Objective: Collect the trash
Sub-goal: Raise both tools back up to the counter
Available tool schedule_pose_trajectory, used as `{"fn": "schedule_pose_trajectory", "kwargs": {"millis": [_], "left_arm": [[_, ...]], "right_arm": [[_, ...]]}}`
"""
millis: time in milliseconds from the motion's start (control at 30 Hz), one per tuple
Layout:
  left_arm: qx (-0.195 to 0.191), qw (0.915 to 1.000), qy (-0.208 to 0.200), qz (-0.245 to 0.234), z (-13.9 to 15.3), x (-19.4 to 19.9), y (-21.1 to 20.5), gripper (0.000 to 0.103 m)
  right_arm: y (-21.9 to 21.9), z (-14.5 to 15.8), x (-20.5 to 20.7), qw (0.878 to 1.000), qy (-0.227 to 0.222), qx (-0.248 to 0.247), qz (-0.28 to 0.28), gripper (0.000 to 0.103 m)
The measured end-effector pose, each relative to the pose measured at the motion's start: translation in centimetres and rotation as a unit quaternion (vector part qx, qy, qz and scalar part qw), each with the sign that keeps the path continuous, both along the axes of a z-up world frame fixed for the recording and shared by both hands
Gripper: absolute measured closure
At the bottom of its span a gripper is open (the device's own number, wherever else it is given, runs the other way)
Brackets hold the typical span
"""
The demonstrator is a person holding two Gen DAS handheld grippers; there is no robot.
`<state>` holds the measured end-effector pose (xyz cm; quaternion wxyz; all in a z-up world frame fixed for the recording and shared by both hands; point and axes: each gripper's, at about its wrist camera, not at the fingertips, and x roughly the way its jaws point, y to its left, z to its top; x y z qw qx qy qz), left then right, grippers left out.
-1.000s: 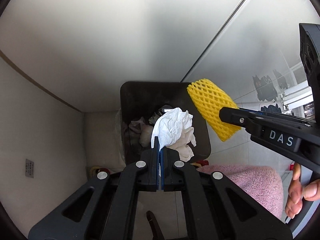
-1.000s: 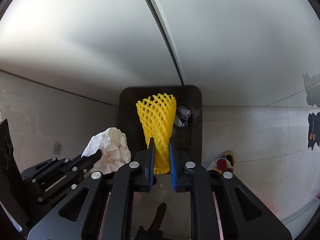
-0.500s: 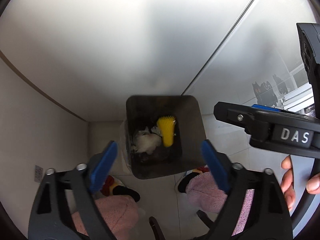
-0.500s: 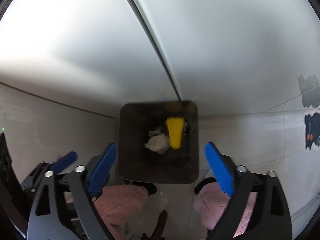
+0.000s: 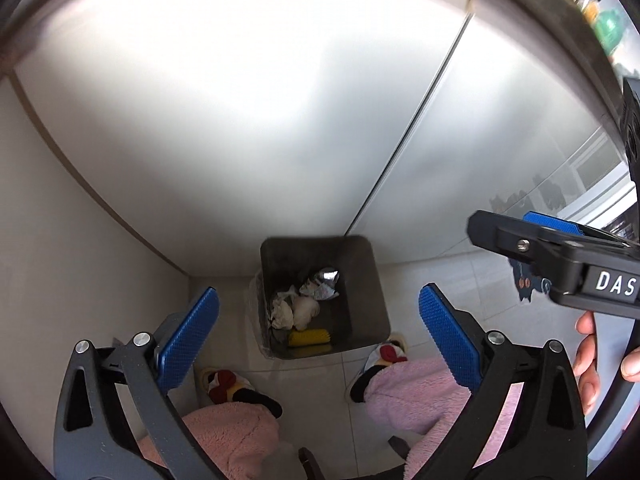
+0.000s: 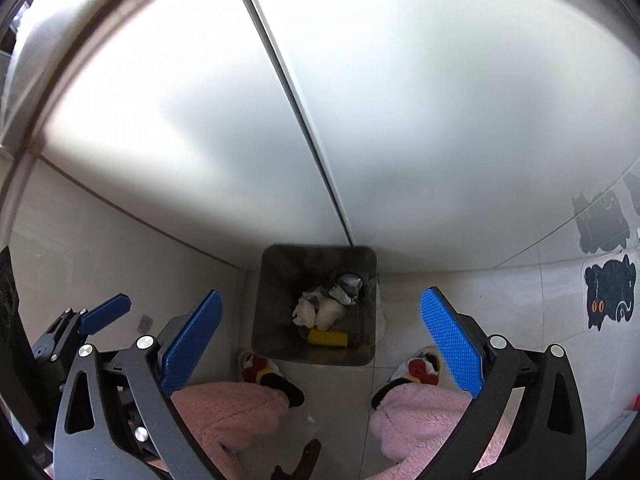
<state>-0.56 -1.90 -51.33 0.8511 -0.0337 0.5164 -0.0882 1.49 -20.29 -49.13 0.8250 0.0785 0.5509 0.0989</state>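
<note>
1. The left hand-held gripper point(image 5: 318, 326) is spread wide, its blue textured pads point(image 5: 188, 332) far apart with nothing between them; its jaws have just been opening.
2. The right hand-held gripper point(image 6: 320, 330) is likewise spread wide and holds nothing; its jaws have just been opening.
3. Both grippers point steeply down at a dark grey square-mouthed trash bin point(image 6: 264, 320) that stands on the pale tiled floor point(image 6: 336, 392) against a white cabinet front point(image 6: 400, 100).
4. A yellow foam mesh fruit sleeve point(image 6: 328, 337) lies on its side at the bottom of the bin, at the near wall.
5. A crumpled white paper tissue point(image 6: 306, 312) lies in the bin just beyond the sleeve, next to other pale wads and a crumpled silvery wrapper point(image 6: 348, 286).
6. In the left wrist view, the right gripper's black body, lettered "DAS", crosses the right edge, with a person's fingers point(image 5: 592, 356) below it.
7. Two pink fleece trouser legs point(image 6: 228, 412) and cartoon-patterned slippers point(image 6: 264, 368) stand on the floor, one on either side, just in front of the bin.
</note>
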Motion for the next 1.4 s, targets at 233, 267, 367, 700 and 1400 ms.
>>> {"fn": "schedule_pose_trajectory", "kwargs": {"millis": [233, 267, 367, 700, 1400], "left_arm": [[-0.009, 0.999, -0.044, 0.008, 5.9, -2.2, 1.0, 0.008], [-0.009, 0.9986, -0.051, 0.008, 6.8, -2.5, 1.1, 0.008], [-0.006, 0.9973, -0.073, 0.004, 9.7, -2.9, 1.4, 0.008], [0.014, 0.9903, -0.138, -0.004, 19.7, -1.1, 2.3, 0.008], [0.024, 0.9891, -0.144, -0.022, 23.2, 11.1, 2.6, 0.018]], "right_arm": [[-1.6, 6.1, -2.6, 0.998, -0.064, 0.009, 0.0, 0.003], [-1.8, 6.9, -2.9, 0.997, -0.071, 0.011, 0.001, 0.003], [-2.3, 9.9, -3.6, 0.995, -0.095, 0.016, 0.004, 0.003], [-3.0, 19.0, -1.8, 0.985, -0.171, 0.003, 0.005, 0.003], [-2.1, 24.0, 14.2, 0.991, -0.128, 0.029, -0.031, 0.016]]}}
